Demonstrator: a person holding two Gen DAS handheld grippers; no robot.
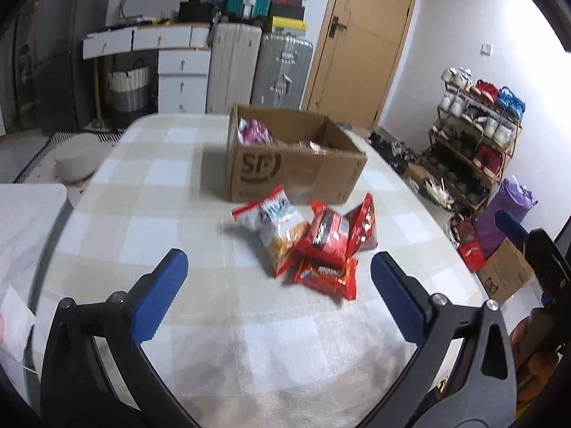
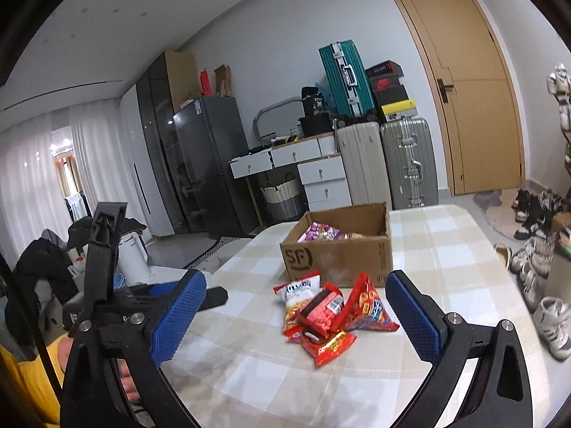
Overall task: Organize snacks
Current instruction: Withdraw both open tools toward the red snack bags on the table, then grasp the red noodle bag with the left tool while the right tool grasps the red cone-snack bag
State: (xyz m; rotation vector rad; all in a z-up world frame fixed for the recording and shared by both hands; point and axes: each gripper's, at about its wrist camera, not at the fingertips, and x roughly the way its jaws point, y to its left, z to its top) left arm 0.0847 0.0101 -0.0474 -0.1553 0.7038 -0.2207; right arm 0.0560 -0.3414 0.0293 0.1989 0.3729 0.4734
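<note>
Red and white foil packets form a small heap [image 1: 308,246] on my checked worktop [image 1: 142,192], lying just in front of the open cardboard box [image 1: 296,171], which already holds a purple packet [image 1: 253,132] and others. My left tool [image 1: 278,289] hangs released above the near side of the heap, its blue pads spread wide and holding nothing; my right tool [image 2: 296,315] is likewise spread and empty, the heap framed between its pads. I judge the step in hand to be the approach to the next packet, with several still outside the box. The next move calls for lowering onto one loose packet, most easily the lowest red one [image 1: 326,274] nearest me, without dragging its neighbours. The worktop is bare around the heap, giving free room; its rounded right edge [image 1: 428,221] lies near.
</note>
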